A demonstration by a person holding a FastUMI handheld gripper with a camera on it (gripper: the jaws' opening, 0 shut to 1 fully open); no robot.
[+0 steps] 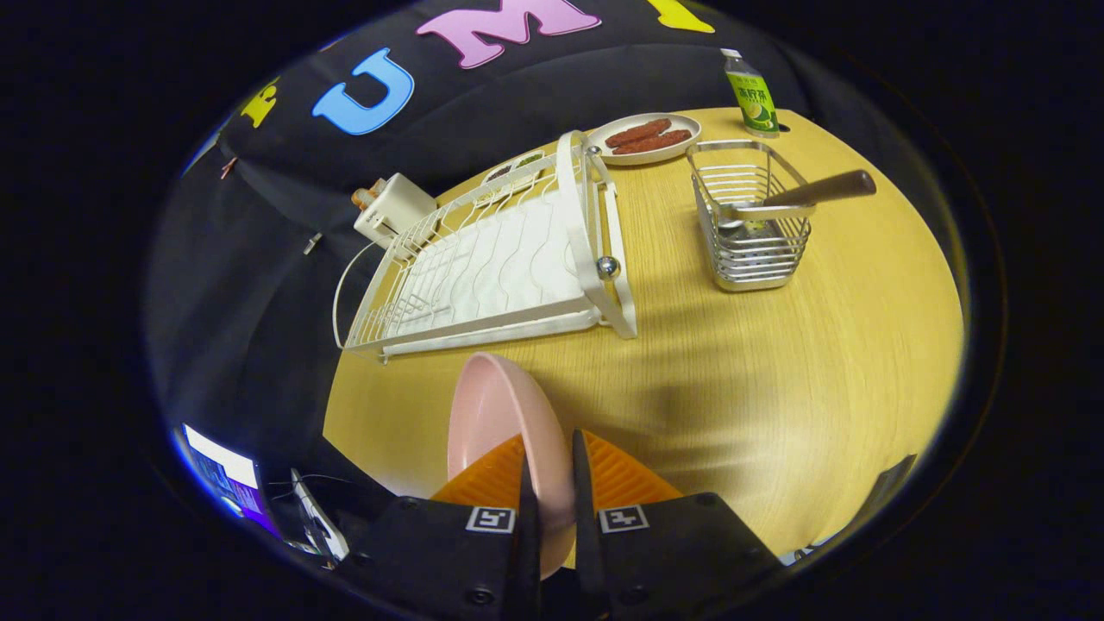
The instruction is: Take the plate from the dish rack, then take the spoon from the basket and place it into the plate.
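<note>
1. Between the two orange fingers [604, 470] stands the pink plate [500, 423], held on edge; the gripper [552, 492] has both fingers pressed on its rim from either side, and the plate is clear of the rack and above the wooden table [776, 379].
2. Just beyond the plate lies the white dish rack [492, 259], its wire slots holding nothing, with a white drip tray beneath the wires.
3. Further ahead and to the right of the rack stands the metal wire basket [750, 228], apart from the rack.
4. Inside the basket rests the spoon [798, 197], its brown wooden handle sticking out over the basket's rim at a slant.
5. Behind the basket and the rack sits a small plate of sausages [647, 138], two reddish-brown pieces lying side by side on it.
6. Near the table's far edge, just beside that plate, stands an upright green bottle [750, 93] with a white cap.
7. At the rack's far corner sits a white box-like item [392, 211]; what it is cannot be told.
</note>
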